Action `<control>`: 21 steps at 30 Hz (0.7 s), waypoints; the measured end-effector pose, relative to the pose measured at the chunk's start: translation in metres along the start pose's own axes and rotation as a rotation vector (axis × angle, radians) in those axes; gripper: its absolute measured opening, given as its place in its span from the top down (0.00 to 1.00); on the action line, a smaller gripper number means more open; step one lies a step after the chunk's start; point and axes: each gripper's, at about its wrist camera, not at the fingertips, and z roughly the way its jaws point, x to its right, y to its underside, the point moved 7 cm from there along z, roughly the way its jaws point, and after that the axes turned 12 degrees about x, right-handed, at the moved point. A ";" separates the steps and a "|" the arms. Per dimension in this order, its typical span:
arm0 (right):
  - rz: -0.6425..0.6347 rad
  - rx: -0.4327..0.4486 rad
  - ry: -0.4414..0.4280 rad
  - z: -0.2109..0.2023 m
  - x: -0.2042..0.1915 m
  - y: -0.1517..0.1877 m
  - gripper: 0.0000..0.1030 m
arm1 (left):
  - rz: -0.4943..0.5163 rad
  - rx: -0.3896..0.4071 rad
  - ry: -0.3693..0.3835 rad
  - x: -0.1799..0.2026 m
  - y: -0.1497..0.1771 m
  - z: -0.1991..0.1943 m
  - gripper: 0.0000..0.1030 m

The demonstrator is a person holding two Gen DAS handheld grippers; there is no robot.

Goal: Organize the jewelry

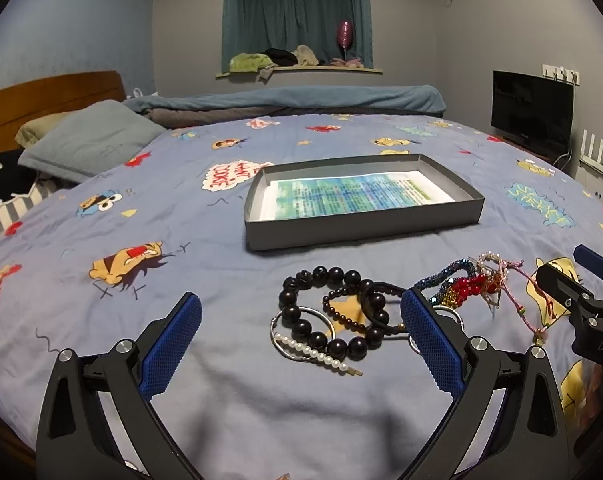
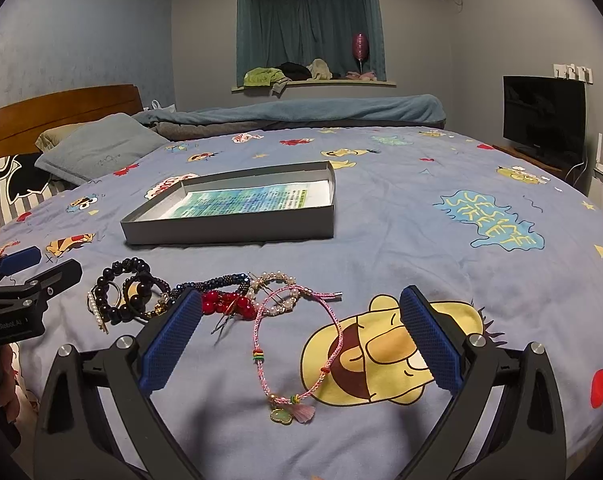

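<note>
Fingers (image 2: 173, 340) of the right gripper (image 2: 301, 336) spread wide, empty, flanking the pink braided cord bracelet (image 2: 297, 344), its long axis running away toward the grey shallow box (image 2: 237, 228).

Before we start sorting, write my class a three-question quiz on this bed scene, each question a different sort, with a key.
1. True or false: the grey tray already holds jewelry.
2. Multiple choice: the pink cord bracelet lies in front of which hand-held gripper? A. left B. right
3. Fill in: the big black bead bracelet lies partly over a thin ______ hoop.

Key: 1 false, only a printed sheet; 2 B; 3 silver.
</note>
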 end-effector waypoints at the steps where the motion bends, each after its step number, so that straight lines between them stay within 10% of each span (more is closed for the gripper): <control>1: 0.001 -0.001 0.001 0.000 0.000 0.000 0.05 | 0.000 0.000 0.000 0.000 0.000 0.000 0.04; 21: 0.006 -0.001 0.000 0.001 0.001 0.000 0.05 | -0.001 -0.004 0.001 0.000 0.001 0.001 0.04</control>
